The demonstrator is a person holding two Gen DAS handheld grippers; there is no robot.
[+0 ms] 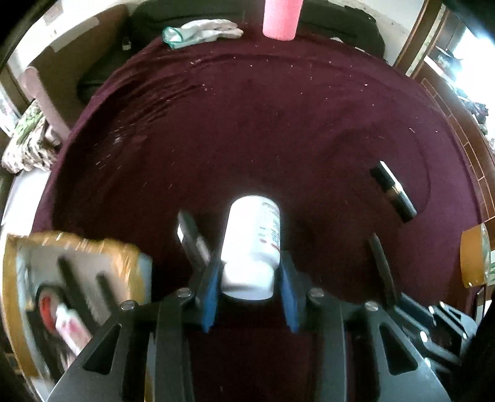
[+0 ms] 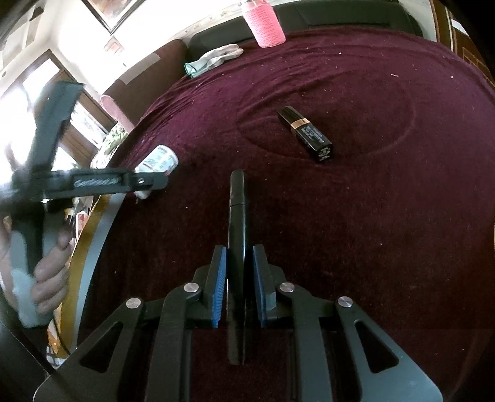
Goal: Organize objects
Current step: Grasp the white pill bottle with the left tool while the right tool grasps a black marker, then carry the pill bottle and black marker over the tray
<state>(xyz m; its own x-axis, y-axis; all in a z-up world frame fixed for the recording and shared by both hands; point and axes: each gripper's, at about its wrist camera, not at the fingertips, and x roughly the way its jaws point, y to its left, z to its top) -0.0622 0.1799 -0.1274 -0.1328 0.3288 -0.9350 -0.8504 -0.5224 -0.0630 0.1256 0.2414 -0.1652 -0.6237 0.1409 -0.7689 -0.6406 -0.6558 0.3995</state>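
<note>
L tool (image 1: 250,278) pinches white bottle (image 1: 252,244); R tool (image 2: 237,278) pinches black pen (image 2: 236,222), over maroon cloth (image 2: 371,216).

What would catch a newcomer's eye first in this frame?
Probably the white bottle clamped between the left gripper pads, bright against the maroon cloth. Next, the slim black tube lying lengthwise between the right gripper pads, with a black-and-gold lipstick lying loose on the cloth beyond it. At the far edge stands a pink bottle, with a white glove to its left.
</note>
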